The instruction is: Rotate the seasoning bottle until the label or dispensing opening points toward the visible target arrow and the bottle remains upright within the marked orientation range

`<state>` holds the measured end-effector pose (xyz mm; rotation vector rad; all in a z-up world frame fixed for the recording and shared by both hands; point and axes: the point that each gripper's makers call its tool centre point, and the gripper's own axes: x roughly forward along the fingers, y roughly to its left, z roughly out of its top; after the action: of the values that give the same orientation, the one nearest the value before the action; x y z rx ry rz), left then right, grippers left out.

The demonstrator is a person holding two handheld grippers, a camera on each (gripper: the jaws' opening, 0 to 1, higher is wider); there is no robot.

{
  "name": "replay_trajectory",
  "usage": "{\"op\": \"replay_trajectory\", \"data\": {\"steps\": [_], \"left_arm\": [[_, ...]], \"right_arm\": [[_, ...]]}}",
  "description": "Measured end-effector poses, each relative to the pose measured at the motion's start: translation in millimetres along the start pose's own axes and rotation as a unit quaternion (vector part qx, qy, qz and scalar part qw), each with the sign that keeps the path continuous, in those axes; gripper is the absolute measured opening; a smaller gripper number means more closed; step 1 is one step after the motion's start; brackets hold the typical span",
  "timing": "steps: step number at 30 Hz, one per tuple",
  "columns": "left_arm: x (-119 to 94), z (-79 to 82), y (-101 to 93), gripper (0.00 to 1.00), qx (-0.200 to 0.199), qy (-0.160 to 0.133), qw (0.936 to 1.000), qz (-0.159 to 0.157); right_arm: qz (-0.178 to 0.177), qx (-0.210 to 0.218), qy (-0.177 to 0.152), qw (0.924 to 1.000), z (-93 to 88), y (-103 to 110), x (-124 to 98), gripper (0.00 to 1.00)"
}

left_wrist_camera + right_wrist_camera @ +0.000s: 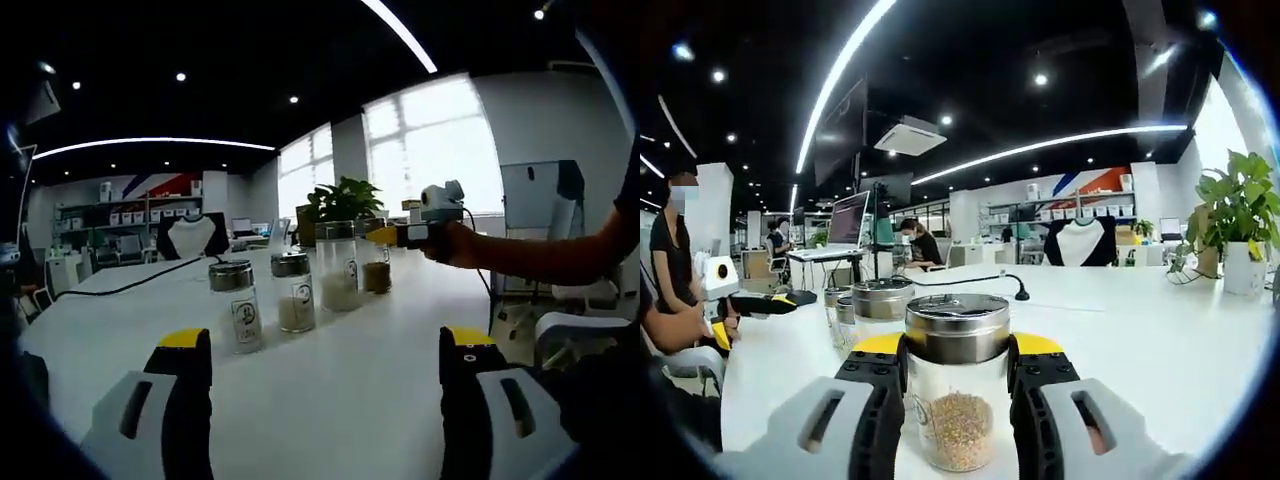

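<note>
Four glass seasoning bottles with metal lids stand in a row on the white table [330, 400]. The far bottle [377, 268] holds brown seeds, and my right gripper [385, 236], held by a hand, reaches it from the right at lid height. In the right gripper view this upright bottle [958, 425] sits between the jaws of my right gripper [957, 345], which press on both sides of it. My left gripper [325, 340] is open over bare tabletop, short of the nearest bottle [240, 305]. In the right gripper view my left gripper [755, 302] is at the left.
Two more bottles [294, 292] [338, 265] fill the middle of the row. A black cable [130, 285] crosses the table. A potted plant [345, 200] stands behind the bottles. People sit and stand at desks [840, 255] beyond the table's left end.
</note>
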<state>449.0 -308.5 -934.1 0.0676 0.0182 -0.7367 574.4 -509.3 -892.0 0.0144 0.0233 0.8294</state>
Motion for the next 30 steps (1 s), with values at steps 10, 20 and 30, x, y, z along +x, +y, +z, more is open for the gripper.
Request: {"op": "replay_trajectory", "data": {"steps": [10, 20, 30], "left_arm": [[0.1, 1.2, -0.1, 1.00, 0.005, 0.000, 1.0000, 0.002], [-0.5, 1.8, 1.2, 1.00, 0.006, 0.000, 1.0000, 0.003], [0.7, -2.3, 5.5, 1.00, 0.003, 0.004, 0.9999, 0.010]], "right_arm": [[0.039, -0.015, 0.013, 0.9990, -2.8, -2.2, -0.3, 0.37], [0.064, -0.016, 0.000, 0.9979, -2.4, -2.2, -1.3, 0.38], [0.049, -0.033, 0.014, 0.9982, -10.3, -1.5, -4.5, 0.52]]}}
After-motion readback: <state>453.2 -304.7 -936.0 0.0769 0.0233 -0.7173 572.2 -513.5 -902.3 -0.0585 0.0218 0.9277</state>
